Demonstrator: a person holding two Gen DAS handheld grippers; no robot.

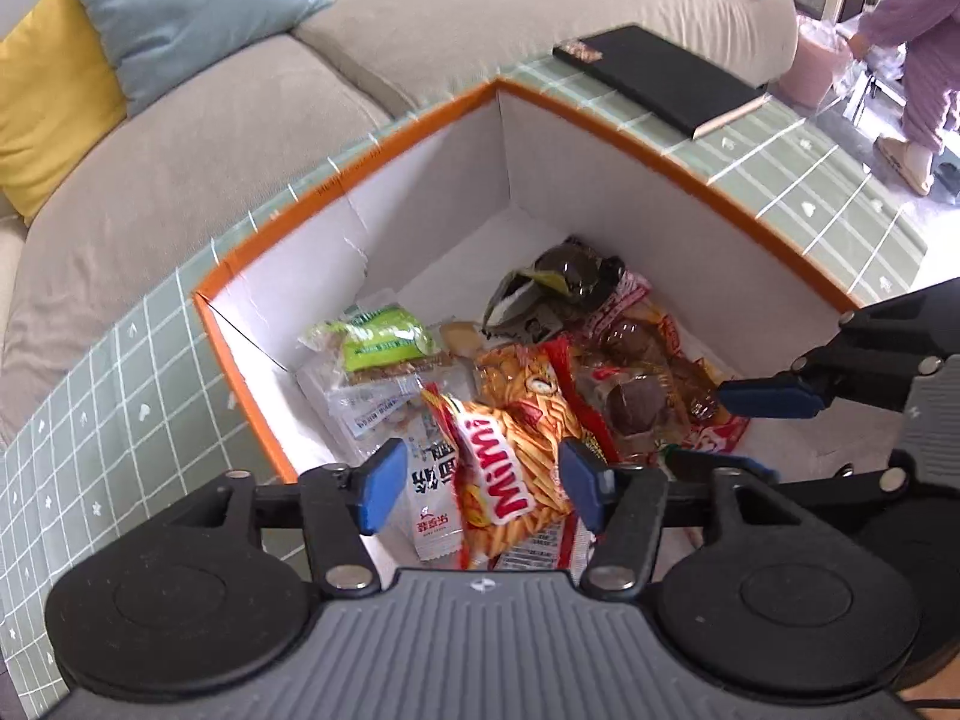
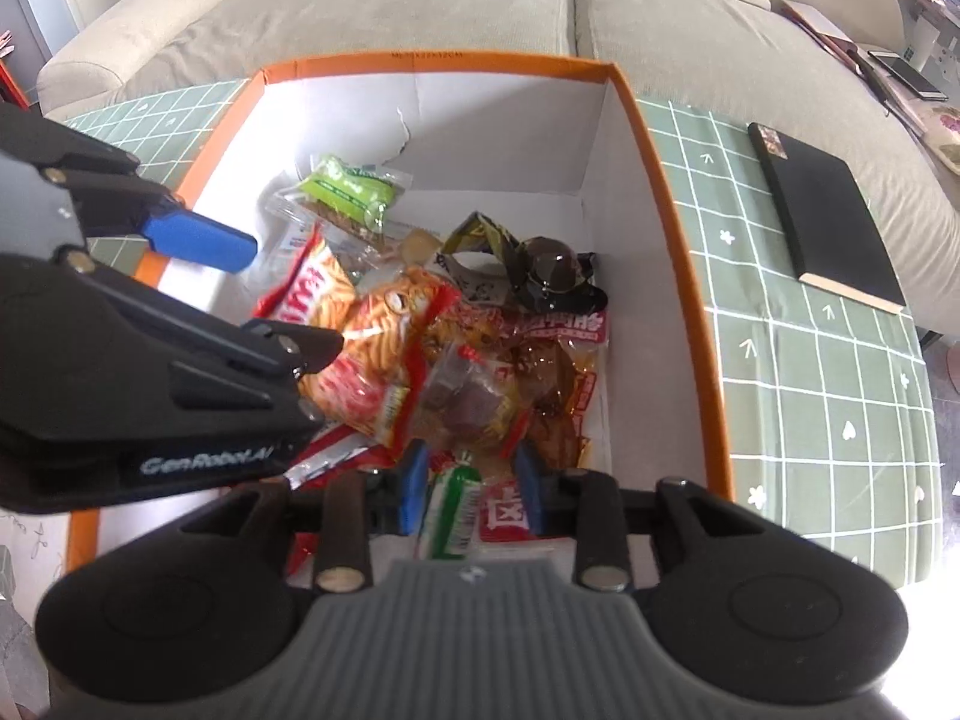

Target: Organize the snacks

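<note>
The orange-rimmed box (image 2: pixel 672 192) stands on the green checked tabletop (image 2: pixel 840 408) before a beige sofa (image 1: pixel 198 138), snack packets heaped inside. The left tool (image 1: pixel 480 480) hangs with its blue pads apart on either side of a red-and-orange packet (image 1: pixel 504 468) printed "MiMi", not pressing it. The right tool (image 2: pixel 474 492) is narrowly parted around a green-and-white packet (image 2: pixel 456 510); contact cannot be told. "GenRobot.AI" reads on the left tool's housing. A black notebook (image 2: pixel 834 216) lies beside the box.
</note>
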